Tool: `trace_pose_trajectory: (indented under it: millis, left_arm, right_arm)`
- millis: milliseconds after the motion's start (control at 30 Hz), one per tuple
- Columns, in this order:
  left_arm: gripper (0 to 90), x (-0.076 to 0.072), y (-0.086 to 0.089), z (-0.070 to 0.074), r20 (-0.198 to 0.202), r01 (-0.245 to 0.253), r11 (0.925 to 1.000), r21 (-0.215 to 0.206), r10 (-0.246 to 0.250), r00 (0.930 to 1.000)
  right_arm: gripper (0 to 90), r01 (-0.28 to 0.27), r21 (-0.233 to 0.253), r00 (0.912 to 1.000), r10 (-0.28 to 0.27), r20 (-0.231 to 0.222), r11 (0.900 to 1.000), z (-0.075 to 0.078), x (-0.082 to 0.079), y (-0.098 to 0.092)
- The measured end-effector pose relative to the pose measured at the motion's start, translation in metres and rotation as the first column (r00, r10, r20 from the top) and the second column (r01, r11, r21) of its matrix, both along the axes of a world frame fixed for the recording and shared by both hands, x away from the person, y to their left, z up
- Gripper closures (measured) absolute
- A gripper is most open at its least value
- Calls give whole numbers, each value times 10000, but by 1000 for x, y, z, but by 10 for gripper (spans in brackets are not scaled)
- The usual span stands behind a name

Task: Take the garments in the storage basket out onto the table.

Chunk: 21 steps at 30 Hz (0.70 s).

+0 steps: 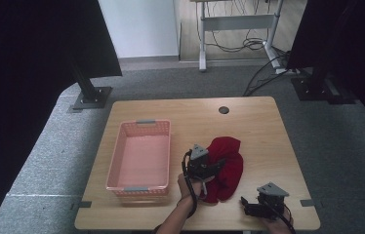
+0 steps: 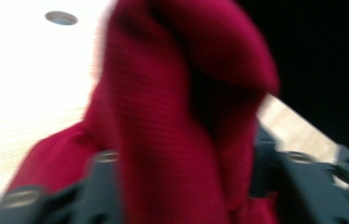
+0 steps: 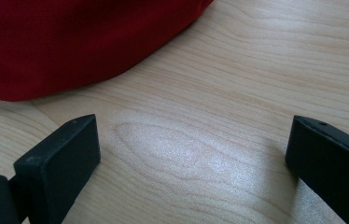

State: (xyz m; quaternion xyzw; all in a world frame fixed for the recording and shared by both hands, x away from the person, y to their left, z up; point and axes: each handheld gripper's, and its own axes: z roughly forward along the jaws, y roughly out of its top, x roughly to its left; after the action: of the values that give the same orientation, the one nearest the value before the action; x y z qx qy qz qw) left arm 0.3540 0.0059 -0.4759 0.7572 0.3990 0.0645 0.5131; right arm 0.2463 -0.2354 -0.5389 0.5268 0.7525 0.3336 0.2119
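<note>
Now our left gripper [image 1: 213, 168] pinches the red knit garment [image 1: 227, 168] at table centre — lift it clear toward the pink basket [image 1: 117, 161]; right gripper [image 3: 189, 154] idles wide open.

Left gripper view blurred, red cloth [image 2: 182, 116] hiding jaws' tips, cloth cut off above

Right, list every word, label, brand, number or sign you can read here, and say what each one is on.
None: no readable text anywhere.
Red cloth: no tag or print visible.
Pink basket: plain, no label.
Left gripper and right gripper: no markings legible.
Table: bare wood grain, no writing.
</note>
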Motion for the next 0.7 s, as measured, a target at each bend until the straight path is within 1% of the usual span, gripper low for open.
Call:
trace_pose_trajectory:
  millis: [100, 167, 233, 333, 533, 567, 600, 633, 667, 700]
  left_arm:
    - [263, -3, 0, 2, -53, -80, 10000, 20, 80, 10000]
    - [203, -5, 0, 3, 19, -168, 9998, 79, 168, 9999]
    - [131, -6, 1, 6, -22, -147, 9998, 133, 148, 9999]
    - [94, -10, 4, 9, 38, -51, 9999, 132, 51, 10000]
    - [83, -16, 12, 14, 159, -75, 9998, 178, 72, 9998]
    - [84, -18, 16, 16, 189, 1, 9995, 305, -7, 9998]
    - [82, -18, 16, 16, 189, 1, 9995, 305, -7, 9998]
    - [82, -20, 17, 18, 244, 29, 9991, 433, -39, 9997]
    - [81, -22, 19, 19, 345, 52, 9986, 525, -71, 9994]
    - [69, -26, 23, 23, 645, -174, 9962, 849, 120, 9978]
  right_arm:
    - [28, -1, 0, 10000, 1, 1, 10000, 0, 0, 0]
    - [28, -1, 0, 10000, 1, -1, 10000, 0, 0, 0]
    - [28, -2, -3, 10000, 2, 3, 10000, 0, 0, 0]
    - [28, -3, -4, 10000, 3, 5, 10000, 0, 0, 0]
    - [28, -9, -6, 10000, 9, 13, 10000, 0, 0, 0]
    - [28, -11, -6, 10000, 11, 15, 10000, 0, 0, 0]
    - [28, -11, -6, 10000, 11, 15, 10000, 0, 0, 0]
    - [28, -16, -7, 10000, 16, 14, 10000, 0, 0, 0]
    - [28, -29, -11, 10000, 29, 14, 10000, 0, 0, 0]
    - [28, -42, -18, 10000, 42, 23, 10000, 0, 0, 0]
